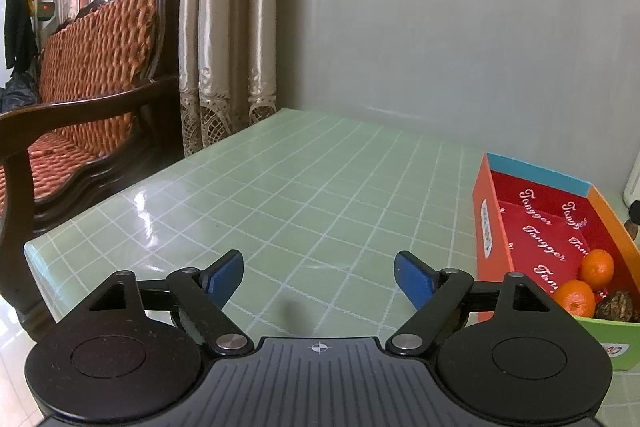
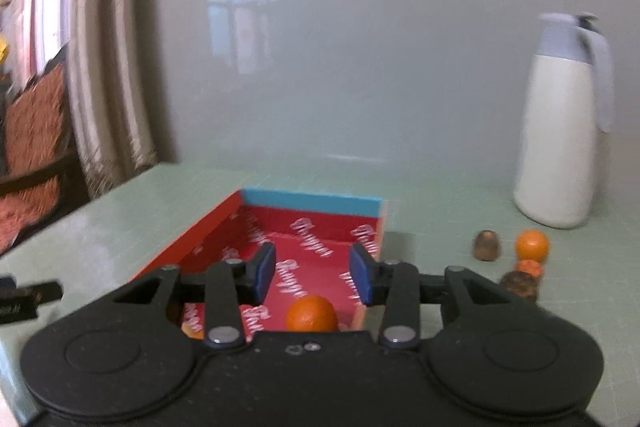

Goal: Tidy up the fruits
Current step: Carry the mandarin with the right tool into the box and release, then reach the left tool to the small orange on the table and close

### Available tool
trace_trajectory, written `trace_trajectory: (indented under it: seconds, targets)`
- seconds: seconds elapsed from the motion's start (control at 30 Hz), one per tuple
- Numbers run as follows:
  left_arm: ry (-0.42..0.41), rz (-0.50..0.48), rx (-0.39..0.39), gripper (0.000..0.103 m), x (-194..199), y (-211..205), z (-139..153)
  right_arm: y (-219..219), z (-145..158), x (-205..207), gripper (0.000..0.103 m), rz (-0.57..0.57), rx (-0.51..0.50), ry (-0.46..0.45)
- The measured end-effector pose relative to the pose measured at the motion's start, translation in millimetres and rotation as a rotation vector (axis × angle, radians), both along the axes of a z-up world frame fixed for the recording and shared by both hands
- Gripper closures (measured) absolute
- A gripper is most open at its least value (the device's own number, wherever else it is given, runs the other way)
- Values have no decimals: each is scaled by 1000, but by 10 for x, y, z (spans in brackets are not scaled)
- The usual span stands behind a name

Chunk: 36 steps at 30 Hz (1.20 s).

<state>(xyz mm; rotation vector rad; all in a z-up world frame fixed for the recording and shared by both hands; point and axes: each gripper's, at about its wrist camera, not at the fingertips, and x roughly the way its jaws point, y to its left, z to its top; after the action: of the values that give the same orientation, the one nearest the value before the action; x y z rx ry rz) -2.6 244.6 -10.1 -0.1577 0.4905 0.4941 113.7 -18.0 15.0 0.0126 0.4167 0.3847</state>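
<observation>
Black right gripper hangs over the open red cardboard box, blue pads parted with nothing between them; one round orange tangerine lies in the box below the gap (slightly blurred). Loose fruits sit outside near a white thermos jug. Over the green gridded tabletop, the left gripper gapes wide, empty, well left of the box.

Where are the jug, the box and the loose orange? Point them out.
jug [image 2: 556,131]: right wrist view, white body.
box [image 2: 312,201]: right wrist view, blue far wall.
loose orange [image 2: 531,246]: right wrist view, its middle.
</observation>
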Motion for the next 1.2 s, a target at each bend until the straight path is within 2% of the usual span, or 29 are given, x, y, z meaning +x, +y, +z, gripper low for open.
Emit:
trace_trajectory:
  seconds: [0.13,0.2,0.3,0.43,0.7,0.83,0.93,1.2]
  targets:
    - [-15,-10,-3,18,2,-59,31,-264,38,68,60,-59,64,14]
    - [-15,-21,4,10,22,-119,44,-369,38,81,57,-84,73,19]
    - [-22,-37,24,3,48,-221,67,-493,44,70,50,-106,71,15]
    - [-26,-61,35,0,88,-351,89,-648,74,18,36,-137,69,-5]
    - [-39,-83,44,0,217,-657,111,-1038,125,-5,35,-199,99,-1]
    - [-59,-105,10,0,262,-789,126,-1168,151,-13,35,-220,102,-5]
    - [-65,-138,-49,0,278,-834,149,-1250,162,-34,35,-232,107,-8]
    - [-78,-198,-51,0,316,-1073,226,-1471,185,-74,35,-265,109,-16]
